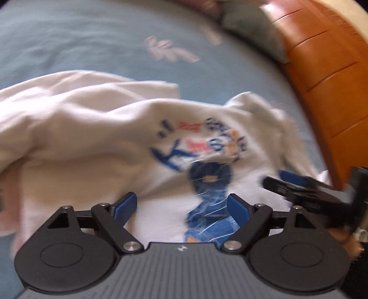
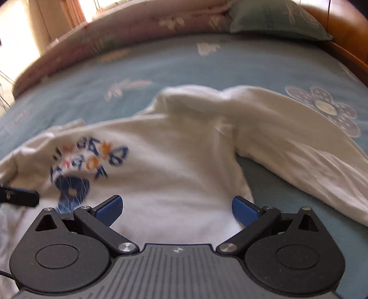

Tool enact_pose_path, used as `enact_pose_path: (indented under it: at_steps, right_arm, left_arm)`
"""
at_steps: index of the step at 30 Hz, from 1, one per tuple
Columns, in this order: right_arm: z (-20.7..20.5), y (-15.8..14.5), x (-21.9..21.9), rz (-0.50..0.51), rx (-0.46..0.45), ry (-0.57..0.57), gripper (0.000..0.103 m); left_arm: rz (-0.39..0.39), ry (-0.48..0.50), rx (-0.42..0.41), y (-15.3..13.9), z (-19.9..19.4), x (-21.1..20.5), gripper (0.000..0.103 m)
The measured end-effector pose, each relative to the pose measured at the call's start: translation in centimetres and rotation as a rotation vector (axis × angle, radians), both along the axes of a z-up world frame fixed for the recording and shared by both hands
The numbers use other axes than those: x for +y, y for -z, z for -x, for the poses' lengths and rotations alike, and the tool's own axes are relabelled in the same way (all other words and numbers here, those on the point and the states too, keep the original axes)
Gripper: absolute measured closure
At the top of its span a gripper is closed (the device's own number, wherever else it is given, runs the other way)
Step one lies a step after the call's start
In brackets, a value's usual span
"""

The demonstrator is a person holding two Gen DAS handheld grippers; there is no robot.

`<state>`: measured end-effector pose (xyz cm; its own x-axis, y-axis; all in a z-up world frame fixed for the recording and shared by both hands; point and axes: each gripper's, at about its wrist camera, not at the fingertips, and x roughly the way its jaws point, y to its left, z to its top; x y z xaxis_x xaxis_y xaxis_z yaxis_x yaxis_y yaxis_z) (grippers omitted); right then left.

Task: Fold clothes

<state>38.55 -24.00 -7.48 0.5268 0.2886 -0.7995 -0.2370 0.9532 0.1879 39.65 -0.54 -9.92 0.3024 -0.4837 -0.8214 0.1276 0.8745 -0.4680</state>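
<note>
A white long-sleeved shirt (image 1: 92, 138) with a blue, red and orange print (image 1: 202, 147) lies crumpled on a light blue bed sheet (image 1: 69, 39). My left gripper (image 1: 181, 207) is open, empty, just above the shirt near the print. My right gripper (image 2: 177, 210) is open and empty over the shirt's (image 2: 184, 147) plain part, with the print (image 2: 87, 161) to its left. One sleeve (image 2: 299, 138) stretches out to the right. The right gripper also shows at the right edge of the left wrist view (image 1: 299, 186). Both views are motion-blurred.
A wooden headboard (image 1: 326, 76) runs along the right of the bed. A grey-green pillow (image 2: 276, 18) and a pink quilt roll (image 2: 115, 34) lie at the far edge. The sheet (image 2: 207, 66) has white flower patterns.
</note>
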Motion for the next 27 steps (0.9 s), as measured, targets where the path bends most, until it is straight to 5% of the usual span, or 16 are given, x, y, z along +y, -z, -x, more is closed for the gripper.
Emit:
enact_pose_path:
  at_steps: [7, 10, 15, 20, 23, 27]
  right_arm:
    - [1.9, -0.8, -1.5, -0.005, 0.301, -0.035, 0.0]
    - [2.0, -0.2, -1.4, 0.005, 0.358, -0.102, 0.0]
    - [1.3, 0.0, -0.7, 0.03, 0.393, -0.147, 0.0]
    - [2.3, 0.4, 1.3, 0.163, 0.359, -0.276, 0.0]
    - [3.9, 0.7, 2.6, 0.261, 0.286, -0.357, 0.0]
    - [4.7, 0.7, 2.0, 0.233, 0.237, -0.332, 0.0]
  left_arm:
    - [-0.154, -0.009, 0.25, -1.1, -0.8, -1.3, 0.018]
    - [-0.191, -0.045, 0.271, -3.1, -0.4, -2.0, 0.019]
    - [-0.175, -0.069, 0.167, -6.3, 0.0, -2.8, 0.014]
    - [-0.242, -0.057, 0.103, -4.1, 0.4, -2.9, 0.014]
    - [-0.2, -0.072, 0.12, -1.7, 1.0, -1.4, 0.014]
    - [-0.094, -0.093, 0.099, -0.5, 3.8, 2.5, 0.013]
